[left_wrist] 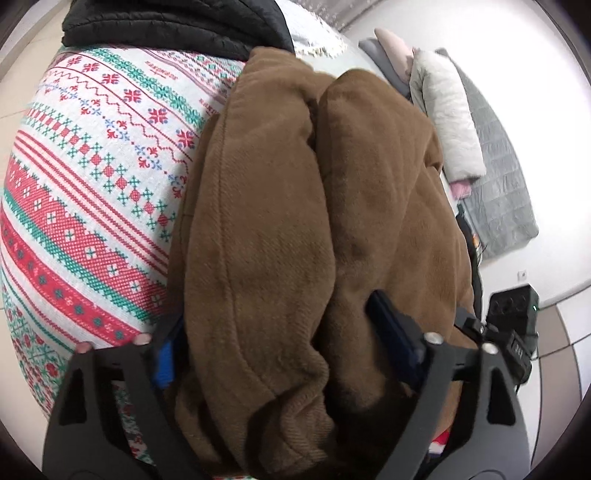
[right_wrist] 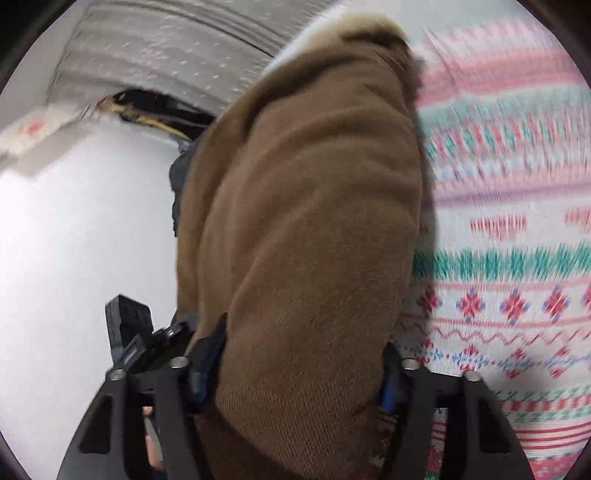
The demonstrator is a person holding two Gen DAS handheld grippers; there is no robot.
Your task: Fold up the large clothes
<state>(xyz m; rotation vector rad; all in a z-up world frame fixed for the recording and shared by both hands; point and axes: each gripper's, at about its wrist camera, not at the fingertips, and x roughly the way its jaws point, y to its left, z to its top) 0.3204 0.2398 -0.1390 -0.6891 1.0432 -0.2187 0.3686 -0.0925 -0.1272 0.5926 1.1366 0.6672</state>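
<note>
Folding looks well under way on the brown fleece garment: in the left wrist view it is already gathered into two thick, rounded rolls lying side by side, not spread flat, so at least one fold seems made. What is left, as a judgement, is to bring the bundle down square, smooth it and set it aside; neither view shows its far end well enough to say whether the sleeves are tucked in.

The garment lies over the patterned red, green and white cloth that covers the counter, with a black quilted jacket beyond it at the far edge. Further off, by the wall, a pale padded coat rests on a grey quilted blanket.

The left tongs straddle the near end of the bundle, one finger on each side with the thick fabric bulging up between them; they appear clamped on the fleece, held wide by its bulk. The right tongs likewise have brown fabric filling the gap between their fingers and seem to grip it, though that view is smeared by motion. In it the garment rises away from the tongs, the patterned cloth to its right and white floor to its left.
</note>
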